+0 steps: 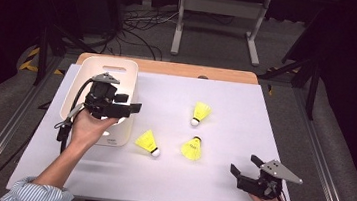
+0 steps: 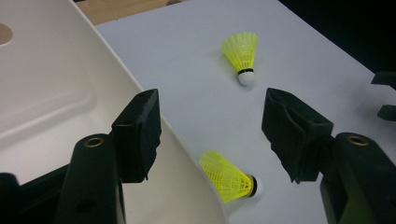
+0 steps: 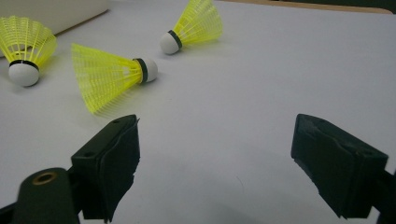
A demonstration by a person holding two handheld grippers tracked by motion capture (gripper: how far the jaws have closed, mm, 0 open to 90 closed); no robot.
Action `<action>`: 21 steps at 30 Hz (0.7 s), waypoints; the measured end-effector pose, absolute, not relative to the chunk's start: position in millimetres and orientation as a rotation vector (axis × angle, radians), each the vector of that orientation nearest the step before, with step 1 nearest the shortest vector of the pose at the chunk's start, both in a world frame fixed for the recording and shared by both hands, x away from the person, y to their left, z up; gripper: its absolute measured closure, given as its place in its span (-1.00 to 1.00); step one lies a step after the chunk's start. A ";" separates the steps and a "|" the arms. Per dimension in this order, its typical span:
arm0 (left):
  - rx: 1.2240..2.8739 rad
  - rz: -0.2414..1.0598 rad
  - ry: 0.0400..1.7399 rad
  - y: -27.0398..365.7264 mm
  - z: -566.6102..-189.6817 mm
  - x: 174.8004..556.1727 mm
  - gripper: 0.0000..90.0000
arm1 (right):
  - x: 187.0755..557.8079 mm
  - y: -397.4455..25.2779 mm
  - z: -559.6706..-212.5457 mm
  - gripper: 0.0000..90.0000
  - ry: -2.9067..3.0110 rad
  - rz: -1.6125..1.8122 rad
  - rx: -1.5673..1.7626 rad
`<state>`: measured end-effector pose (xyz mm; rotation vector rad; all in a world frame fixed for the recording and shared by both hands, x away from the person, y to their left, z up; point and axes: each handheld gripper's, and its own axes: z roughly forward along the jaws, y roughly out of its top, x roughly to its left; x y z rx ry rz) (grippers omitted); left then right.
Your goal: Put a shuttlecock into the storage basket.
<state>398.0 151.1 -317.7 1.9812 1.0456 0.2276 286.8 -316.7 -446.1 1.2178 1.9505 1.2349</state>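
On the matte white tabletop (image 1: 218, 185) in the high view, three yellow shuttlecocks (image 1: 148, 142) (image 1: 192, 147) (image 1: 200, 113) with ribbed plastic skirts and rounded white corks lie well apart from both tongs; the left tongs (image 1: 128, 106) gape empty over the smooth, round-cornered cream bin (image 1: 119, 71), and the right tongs (image 1: 244, 172) sit spread near the front edge. In the left gripper view, its blocky black jaws straddle the bin's curved rim. In the right gripper view, rough-edged pads (image 3: 116, 163) stand wide, holding nothing.

three yellow shuttlecocks (image 1: 201, 112) (image 1: 148, 143) (image 1: 192, 148), one white bin (image 1: 85, 78), two grippers (image 1: 124, 108) (image 1: 246, 167)
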 end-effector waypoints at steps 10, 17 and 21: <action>2.018 0.216 1.042 138.1 -320.1 396.6 -0.13 | 286.7 -316.5 -446.1 -0.65 1.951 1.234 1.217; 2.058 0.206 1.043 130.7 -321.8 395.8 -0.13 | 286.8 -316.7 -446.1 -0.65 1.952 1.237 1.215; 2.070 0.198 1.044 126.2 -322.0 394.4 -0.13 | 286.8 -316.7 -446.1 -0.65 1.953 1.237 1.215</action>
